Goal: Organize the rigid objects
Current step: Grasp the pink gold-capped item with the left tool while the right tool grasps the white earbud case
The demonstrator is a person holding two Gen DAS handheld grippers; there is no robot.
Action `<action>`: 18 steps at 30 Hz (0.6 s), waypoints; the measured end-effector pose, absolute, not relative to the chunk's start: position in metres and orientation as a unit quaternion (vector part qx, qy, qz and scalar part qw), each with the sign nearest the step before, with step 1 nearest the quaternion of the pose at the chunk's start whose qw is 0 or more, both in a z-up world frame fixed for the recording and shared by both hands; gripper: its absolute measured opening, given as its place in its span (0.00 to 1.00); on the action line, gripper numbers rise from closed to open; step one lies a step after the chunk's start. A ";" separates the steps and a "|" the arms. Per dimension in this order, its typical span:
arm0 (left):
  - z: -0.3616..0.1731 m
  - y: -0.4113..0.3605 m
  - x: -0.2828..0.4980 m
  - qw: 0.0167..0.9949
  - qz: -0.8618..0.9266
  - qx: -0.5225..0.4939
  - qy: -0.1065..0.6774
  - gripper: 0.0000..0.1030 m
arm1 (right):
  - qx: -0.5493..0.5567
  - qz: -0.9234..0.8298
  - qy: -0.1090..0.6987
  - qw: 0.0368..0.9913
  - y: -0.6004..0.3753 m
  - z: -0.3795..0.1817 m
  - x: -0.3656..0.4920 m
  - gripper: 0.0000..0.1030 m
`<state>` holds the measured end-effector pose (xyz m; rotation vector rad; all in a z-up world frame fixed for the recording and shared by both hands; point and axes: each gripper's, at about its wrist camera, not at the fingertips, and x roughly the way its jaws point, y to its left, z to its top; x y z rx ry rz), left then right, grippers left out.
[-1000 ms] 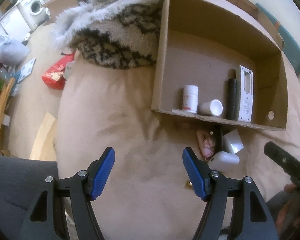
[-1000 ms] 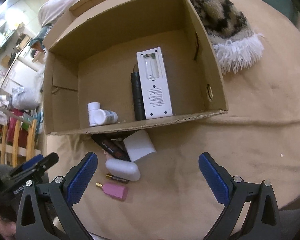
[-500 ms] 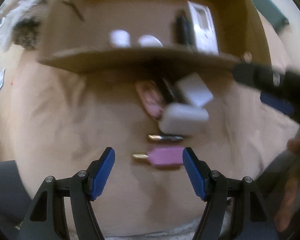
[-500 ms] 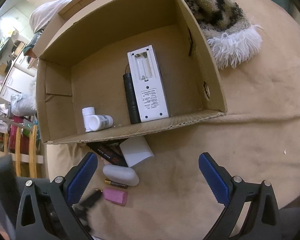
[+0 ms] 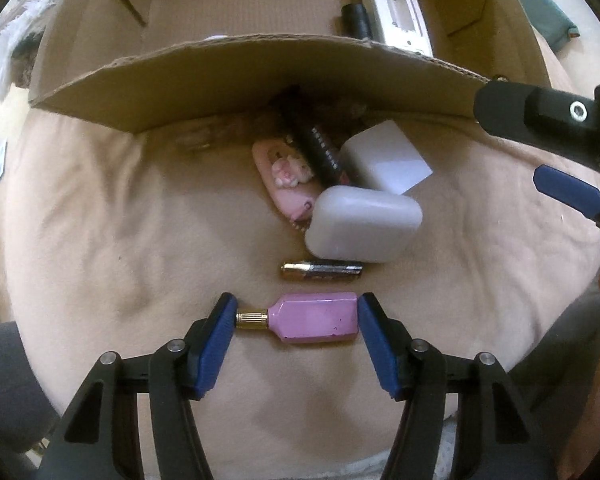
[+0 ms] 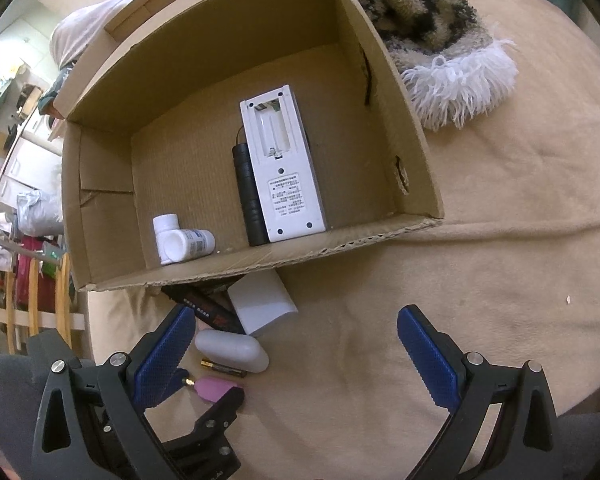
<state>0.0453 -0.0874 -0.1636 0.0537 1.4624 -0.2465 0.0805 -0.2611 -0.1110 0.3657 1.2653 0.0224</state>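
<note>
Cardboard box (image 5: 260, 68) hides the black tube's (image 5: 316, 148) end; left gripper (image 5: 296, 316) jaws closing around pink bottle (image 5: 316, 322).

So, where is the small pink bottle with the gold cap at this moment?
In the left wrist view, the pink bottle lies on the beige cover between the closing jaws of the left gripper, just nearer the camera than the battery.

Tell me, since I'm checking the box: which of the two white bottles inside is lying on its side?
The labelled white bottle, in front, lies tipped over with its base toward the camera; the plain white bottle behind it stands upright.
</note>
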 end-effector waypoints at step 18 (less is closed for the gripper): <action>-0.104 0.006 0.073 0.776 -0.019 -0.003 0.630 0.57 | 0.202 0.029 0.602 0.772 -0.257 -0.123 0.074 1.00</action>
